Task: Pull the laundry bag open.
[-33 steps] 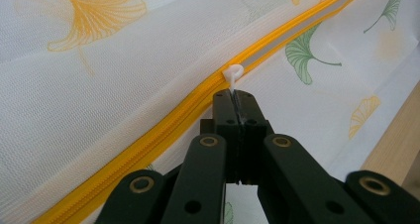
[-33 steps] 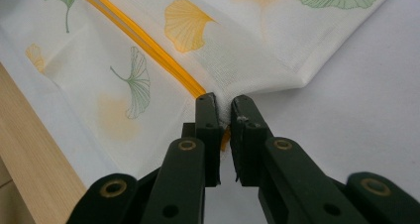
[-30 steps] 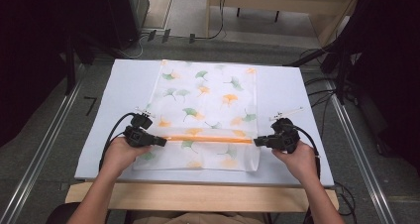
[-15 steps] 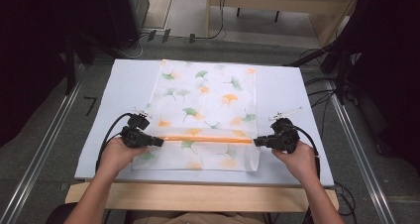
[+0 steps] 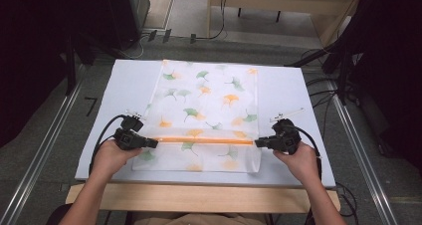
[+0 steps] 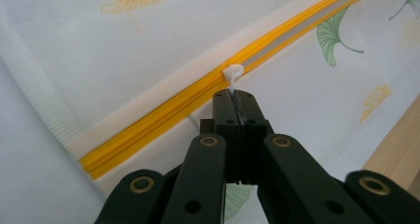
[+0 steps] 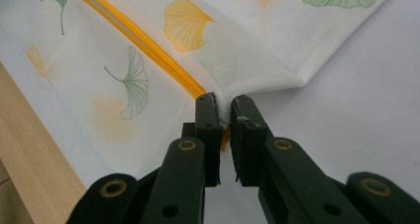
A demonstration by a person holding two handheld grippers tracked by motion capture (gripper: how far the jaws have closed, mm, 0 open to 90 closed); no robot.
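While the bag (image 5: 206, 115) lies flat, its zip pull (image 6: 233, 74) is pinched by the fully closed left gripper (image 6: 233, 96). The bag's end by the zip (image 7: 148, 45) is clamped in the right gripper (image 7: 224, 105), jaws nearly closed.

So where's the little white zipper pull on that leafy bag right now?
In the left gripper view the white zipper pull sits on the orange zipper, pinched by the left claw; seen from above, that is the bag's left edge.

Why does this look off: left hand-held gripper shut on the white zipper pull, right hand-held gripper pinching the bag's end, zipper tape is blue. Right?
Not quite: the zipper tape is orange-yellow, not blue, as the left gripper view shows. The rest holds: the left hand-held gripper is shut on the small white plastic zipper pull, and the right hand-held gripper pinches the end of the white mesh bag with ginkgo-leaf print.
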